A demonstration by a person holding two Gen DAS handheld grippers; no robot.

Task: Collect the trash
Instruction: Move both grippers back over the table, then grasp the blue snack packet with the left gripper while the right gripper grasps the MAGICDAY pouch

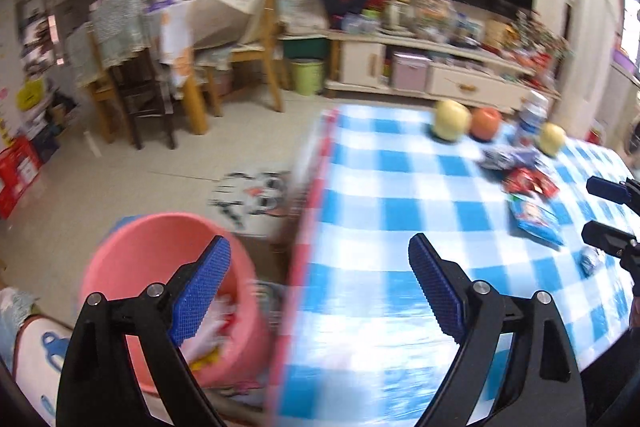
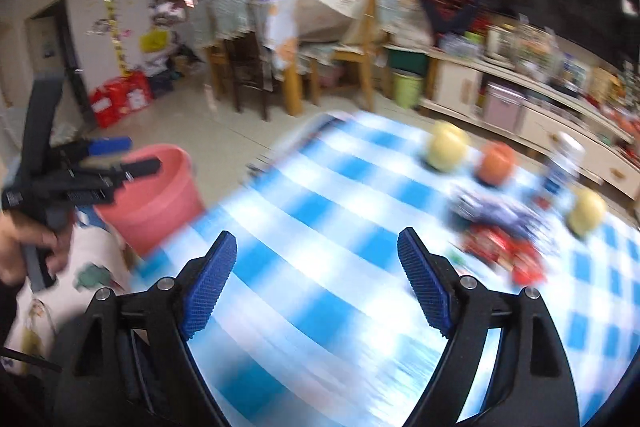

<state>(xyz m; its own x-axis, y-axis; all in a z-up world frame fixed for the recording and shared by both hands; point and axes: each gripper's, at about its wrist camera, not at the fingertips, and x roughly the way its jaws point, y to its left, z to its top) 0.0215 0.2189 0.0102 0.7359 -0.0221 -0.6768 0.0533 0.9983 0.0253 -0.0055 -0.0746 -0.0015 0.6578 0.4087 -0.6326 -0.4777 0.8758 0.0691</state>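
Both grippers are released and carry nothing. The left gripper (image 1: 320, 287) has its jaws spread wide, one finger over the pink bucket (image 1: 132, 259) and the other over the checked tablecloth (image 1: 400, 195). The right gripper (image 2: 316, 285) is likewise spread wide over bare cloth, with nothing between its pads.

The bucket stands on the floor just beside the left edge of the table and already holds crumpled wrappers. The remaining trash lies at the far right of the table: a dark blue wrapper (image 1: 506, 157), a red wrapper (image 1: 530, 183), a light blue packet (image 1: 536, 219) and a small crumpled scrap (image 1: 590, 261) nearest the right edge. Two yellow fruits (image 1: 452, 121), an orange fruit (image 1: 486, 123) and a bottle (image 1: 534, 113) stand just behind the pile; judged not to be trash.

Step in hand, as judged: return to the pile for the next piece.

Procedure:
- Keep the jaws spread until a pad stands on each side of one wrapper.
- Take the nearest piece first, the light blue packet or the scrap, so the fruit and bottle stay undisturbed.
- Approach low and pinch a raised crease; flat film is likely to slip from the pads.
- Both views are blurred; settle the hand before closing.
- Release only when directly above the bucket
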